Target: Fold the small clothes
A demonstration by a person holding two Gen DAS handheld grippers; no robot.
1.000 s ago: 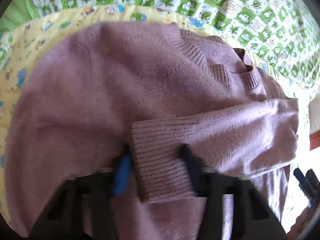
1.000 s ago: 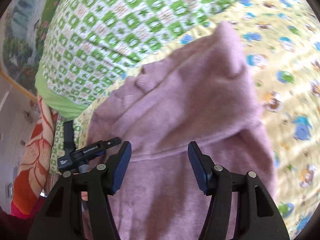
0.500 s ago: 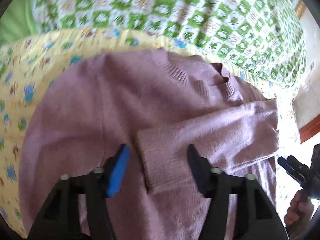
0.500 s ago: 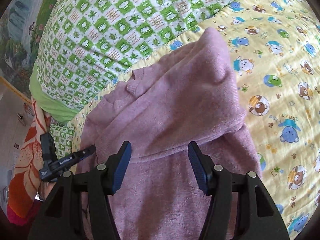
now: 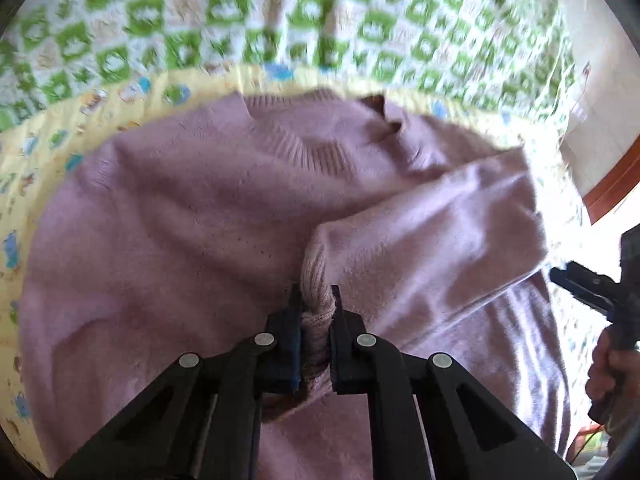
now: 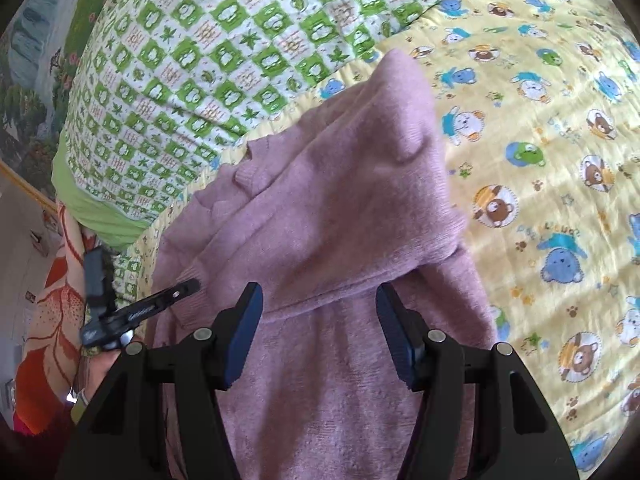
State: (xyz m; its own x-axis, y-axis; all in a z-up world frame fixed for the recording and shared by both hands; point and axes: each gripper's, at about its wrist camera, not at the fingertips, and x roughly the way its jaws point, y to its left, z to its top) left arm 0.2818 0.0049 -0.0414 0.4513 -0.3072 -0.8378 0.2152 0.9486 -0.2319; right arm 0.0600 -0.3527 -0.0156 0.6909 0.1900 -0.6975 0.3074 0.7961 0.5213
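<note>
Since half a second ago the left gripper (image 5: 315,300) has been snapped closed, so the ribbed cuff (image 5: 314,280) of the mauve knitted sweater (image 5: 168,216) is now pinched and looks ready to be folded across. That sweater is spread on the yellow bear-print blanket (image 6: 560,160), while the right gripper (image 6: 319,320) is held about half open, empty, over its lower body.

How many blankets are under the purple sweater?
2. The yellow bear blanket lies right under the sweater; the green checked one lies behind it, past the collar. More could be hidden underneath.
</note>
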